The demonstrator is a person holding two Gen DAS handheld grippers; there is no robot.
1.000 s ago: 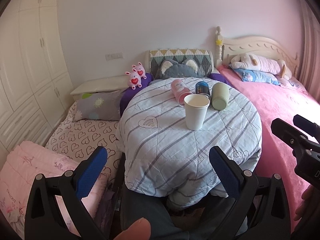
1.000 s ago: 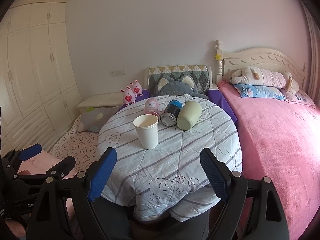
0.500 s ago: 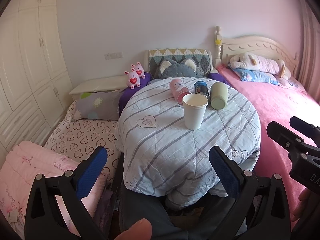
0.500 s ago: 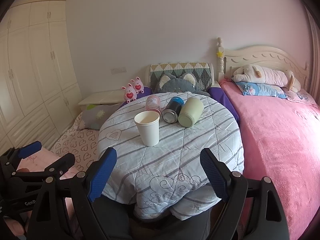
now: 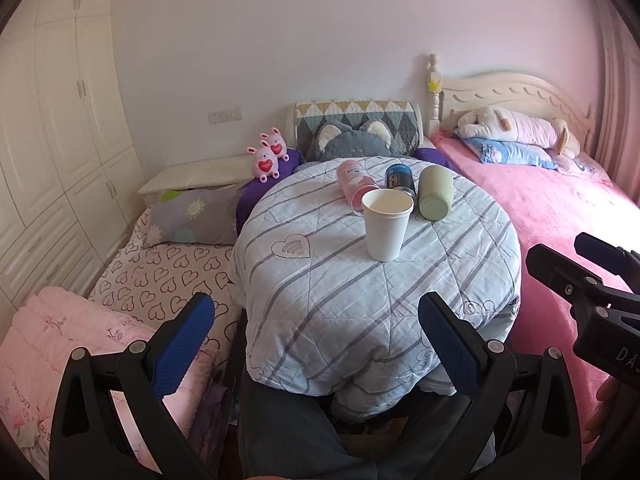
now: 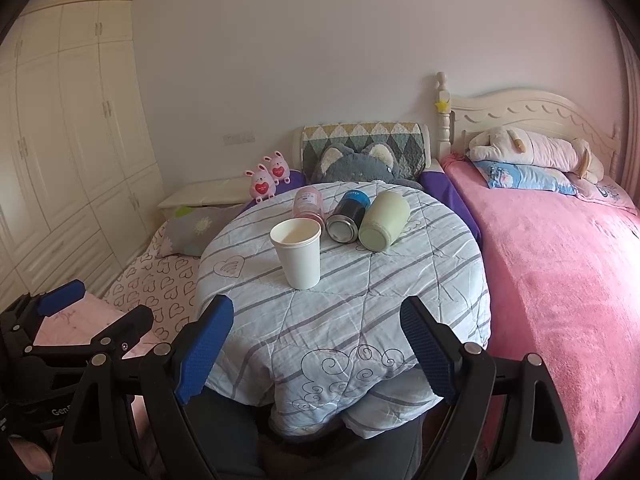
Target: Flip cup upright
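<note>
Nearest, the left gripper (image 5: 316, 344) and right gripper (image 6: 318, 348) hang with jaws wide apart, holding nothing. Beyond, at twelve o'clock, the cup (image 5: 387, 224) stands upright on the table (image 5: 320, 280), three bottles (image 5: 434, 198) lying behind it.

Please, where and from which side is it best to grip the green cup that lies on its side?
Probably grip the green cup across its round body, coming from above: its base faces the grippers, and the blue can lies against its left side, so a sideways approach seems blocked.
</note>
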